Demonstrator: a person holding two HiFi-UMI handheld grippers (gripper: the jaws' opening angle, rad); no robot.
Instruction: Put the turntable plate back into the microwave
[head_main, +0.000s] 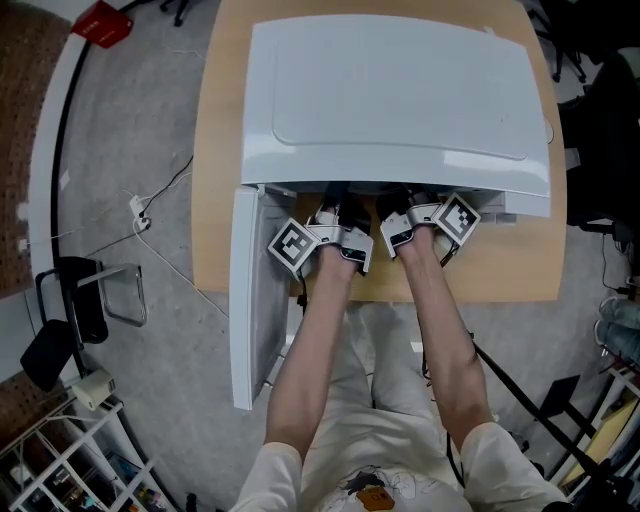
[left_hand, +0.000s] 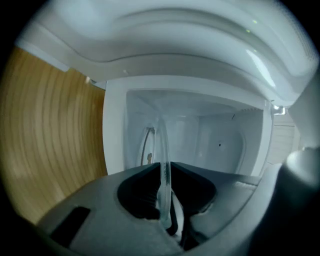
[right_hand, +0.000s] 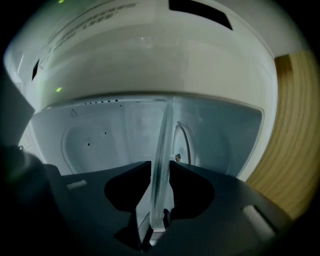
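Glass turntable plate (left_hand: 163, 145), judged stiff, slick and breakable, was best gripped at its rim: left gripper (left_hand: 165, 170) clamped it there, right gripper (right_hand: 160, 167) stood slack-jawed around it.

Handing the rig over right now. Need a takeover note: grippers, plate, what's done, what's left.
Left gripper: shut on the rim of the turntable plate.
Right gripper: jaws slightly apart, with the plate rim between them but not pressed.
Both reach into the microwave on the table. Its door is swung open.
Done: the plate is inside the cavity.
Left: can't tell whether the plate is seated. Probably settle it, release the left, pull both grippers out and close the door.
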